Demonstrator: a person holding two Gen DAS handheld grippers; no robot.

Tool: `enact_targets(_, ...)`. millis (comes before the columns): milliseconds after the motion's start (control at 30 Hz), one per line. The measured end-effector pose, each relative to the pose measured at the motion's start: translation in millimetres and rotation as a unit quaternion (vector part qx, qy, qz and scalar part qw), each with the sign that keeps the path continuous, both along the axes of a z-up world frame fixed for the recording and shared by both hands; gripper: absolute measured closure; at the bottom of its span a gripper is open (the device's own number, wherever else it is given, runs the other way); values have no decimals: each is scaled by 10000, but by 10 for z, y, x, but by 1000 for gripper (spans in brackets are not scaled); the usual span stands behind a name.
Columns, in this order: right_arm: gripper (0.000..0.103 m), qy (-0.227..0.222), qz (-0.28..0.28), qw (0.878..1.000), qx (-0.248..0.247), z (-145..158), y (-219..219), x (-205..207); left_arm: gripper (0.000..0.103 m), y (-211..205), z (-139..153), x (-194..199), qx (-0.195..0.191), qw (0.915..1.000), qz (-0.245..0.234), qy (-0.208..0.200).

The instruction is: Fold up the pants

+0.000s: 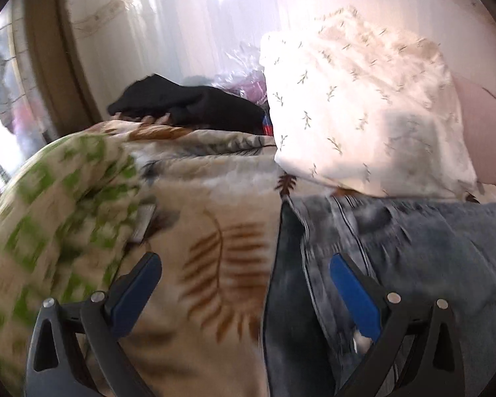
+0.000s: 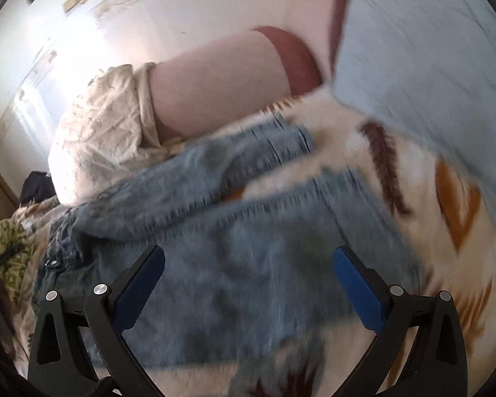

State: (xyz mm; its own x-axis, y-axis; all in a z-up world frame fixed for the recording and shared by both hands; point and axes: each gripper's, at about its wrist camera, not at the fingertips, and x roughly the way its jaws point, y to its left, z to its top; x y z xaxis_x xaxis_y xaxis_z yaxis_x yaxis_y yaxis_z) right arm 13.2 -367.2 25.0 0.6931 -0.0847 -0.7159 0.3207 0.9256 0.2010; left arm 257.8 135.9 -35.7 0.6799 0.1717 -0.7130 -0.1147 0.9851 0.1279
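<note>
Light blue jeans [image 2: 234, 231] lie spread on a leaf-patterned blanket [image 2: 446, 231] on a bed; the legs reach toward the far right, the waistband with a button lies at the left. In the left wrist view the jeans [image 1: 413, 251] fill the lower right, their waist edge next to the blanket [image 1: 215, 205]. My left gripper [image 1: 244, 264] is open and empty, straddling the jeans' left edge. My right gripper [image 2: 248, 258] is open and empty above the middle of the jeans. Both views are blurred by motion.
A white leaf-print pillow [image 1: 363, 109] lies beyond the jeans, also in the right wrist view [image 2: 96, 132]. A green-and-white patterned cloth [image 1: 49, 205] lies at the left. Black clothing [image 1: 188, 106] is behind it. A pink headboard [image 2: 221, 86] and a light blue sheet [image 2: 430, 49] lie beyond.
</note>
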Motion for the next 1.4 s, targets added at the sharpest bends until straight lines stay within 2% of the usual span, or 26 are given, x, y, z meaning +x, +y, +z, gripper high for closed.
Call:
enact_targets(67,0,-3,111,9999,-107,44,-119,229,0,57,-64,327,-359,9987,-79,356)
enact_targets(167,0,39,70,9992,-395,101,-314,630,2,134,-212,731,-882,9924,152,843)
enact_targets(333,0,-16,-133,9986,-509,156,-685,1155,12,104,-446,1116,-1255,9828,402,1292)
enact_targets(367,0,-1,-177,9983,-555,156,-736,1242,19,80,-487,1163,-1261,9813,384,1400)
enact_targets(500,0,148,-333,9966,-740,123,-940,1536,64,-38,-699,1230,-1455,9723,111,1828)
enact_targets(533,0,227,-350,9959,-798,107,-979,1617,67,-64,-738,1224,-1432,9714,83,1895)
enact_targets(600,2,371,-318,9952,-844,73,-1044,1758,80,-83,-737,1209,-1290,9751,82,1802)
enact_targets(667,7,500,-251,9952,-804,53,-1106,1902,93,-67,-687,1190,-1360,9767,-1,1658)
enact_targets(733,18,586,-162,9957,-694,44,-1157,2031,94,-44,-635,1169,-1438,9769,-24,1578)
enact_targets(900,29,831,-19,9964,-162,-73,-1266,2385,96,-100,-610,1108,-1388,9789,-222,1486)
enact_targets(1033,30,1014,-165,9946,147,-259,-1318,2634,97,-162,-556,1079,-1539,9785,-315,1336)
enact_targets(1167,29,1423,-246,9893,-227,-476,-1311,2800,97,-180,-462,1013,-1625,9781,-357,1254)
enact_targets(1267,29,1402,-272,9897,-79,-624,-1345,2847,97,-176,-363,953,-1599,9791,-432,1179)
enact_targets(1333,29,1581,-239,9871,9,-761,-1337,2900,97,-194,-302,932,-1627,9793,-441,1118)
enact_targets(1367,30,1699,-230,9852,32,-825,-1326,2924,97,-193,-253,931,-1628,9796,-440,1096)
enact_targets(1400,42,1840,-182,9827,105,-916,-1295,2934,97,-194,-222,909,-1607,9801,-443,1076)
